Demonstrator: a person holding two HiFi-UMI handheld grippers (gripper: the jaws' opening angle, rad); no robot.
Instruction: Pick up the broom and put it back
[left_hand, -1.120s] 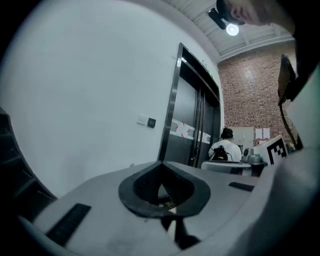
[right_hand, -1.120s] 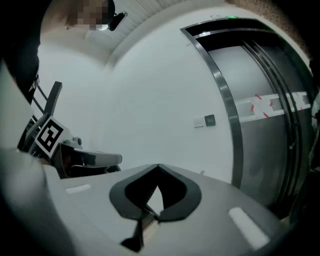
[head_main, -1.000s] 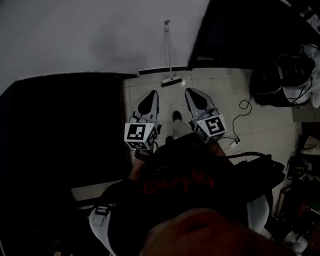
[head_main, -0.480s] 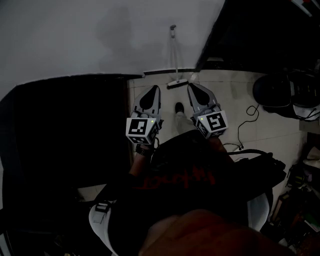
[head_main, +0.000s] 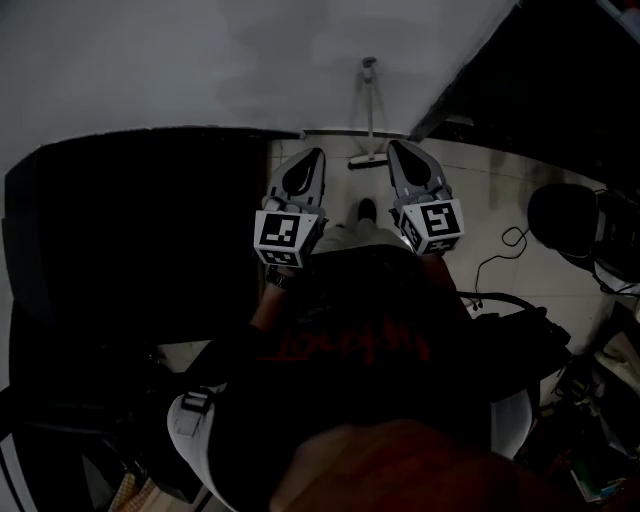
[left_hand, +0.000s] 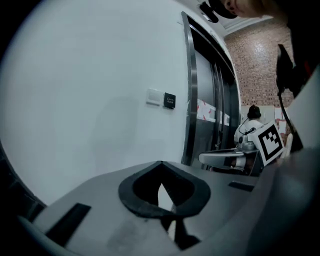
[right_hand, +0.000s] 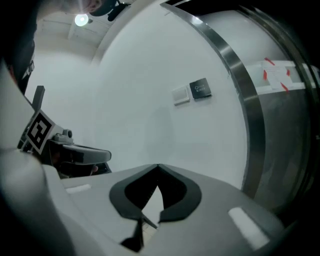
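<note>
The broom (head_main: 370, 112) leans upright against the white wall, its head (head_main: 367, 159) resting on the tiled floor at the skirting. Both grippers are held out level in front of the person, one on each side of the broom head and a little short of it. My left gripper (head_main: 319, 152) is shut with nothing in it; its tips meet in the left gripper view (left_hand: 159, 163). My right gripper (head_main: 392, 144) is also shut and empty, its tips together in the right gripper view (right_hand: 158, 166). The person's shoe (head_main: 366, 210) shows between them.
A large black panel (head_main: 140, 230) fills the left side. A dark opening (head_main: 550, 90) lies at the right of the wall. A cable (head_main: 500, 262) and a dark bag (head_main: 575, 222) lie on the floor at right. A metal door frame (left_hand: 190, 95) and wall plates (right_hand: 181, 94) are ahead.
The person has stepped toward the wall. Both grippers have travelled forward with them and now flank the broom head, which lay well ahead of them a second ago. Both jaws stay shut.
</note>
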